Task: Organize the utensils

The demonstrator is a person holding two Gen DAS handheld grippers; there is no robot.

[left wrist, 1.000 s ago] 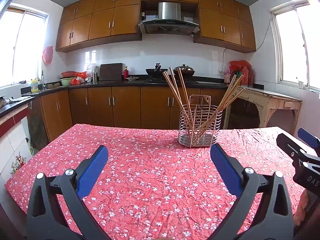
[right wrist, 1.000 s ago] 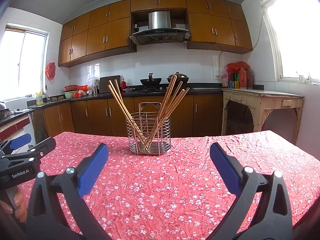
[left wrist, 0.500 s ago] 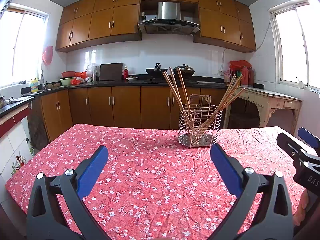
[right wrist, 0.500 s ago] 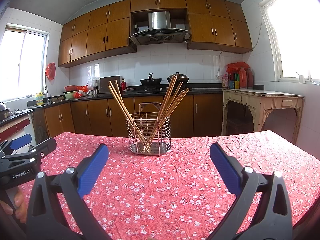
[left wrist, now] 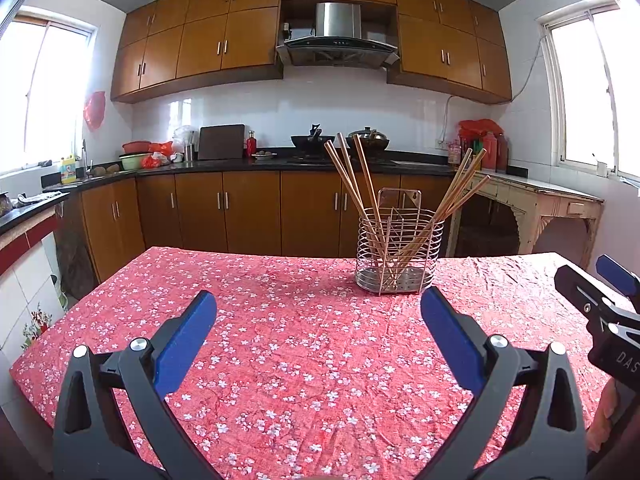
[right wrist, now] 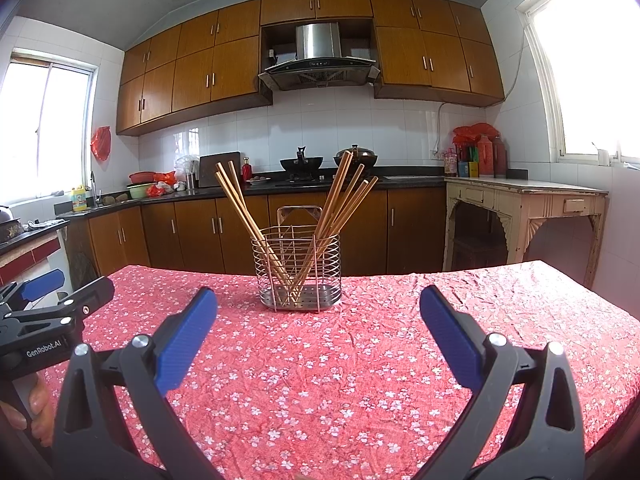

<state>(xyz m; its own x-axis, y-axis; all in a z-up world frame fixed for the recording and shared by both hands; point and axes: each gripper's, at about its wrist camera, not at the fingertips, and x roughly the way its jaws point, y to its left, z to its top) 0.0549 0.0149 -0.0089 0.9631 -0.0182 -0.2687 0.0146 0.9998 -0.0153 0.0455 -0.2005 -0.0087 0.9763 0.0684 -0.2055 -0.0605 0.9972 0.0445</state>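
A wire metal utensil holder (left wrist: 400, 254) stands upright near the far edge of the table, and it also shows in the right wrist view (right wrist: 297, 269). Several wooden chopsticks (left wrist: 362, 188) lean out of it to both sides, also seen in the right wrist view (right wrist: 340, 200). My left gripper (left wrist: 319, 308) is open and empty, held above the cloth well short of the holder. My right gripper (right wrist: 319, 305) is open and empty, facing the holder from a similar distance. Each gripper shows at the edge of the other's view.
A red flowered tablecloth (left wrist: 280, 340) covers the table (right wrist: 500, 320). Wooden kitchen cabinets and a dark counter (left wrist: 224, 166) with a wok and pots run behind. A cream side table (right wrist: 524, 200) stands at the right.
Both views have shifted only very slightly; the holder sits a touch closer in the right wrist view. Both grippers stay open and empty.
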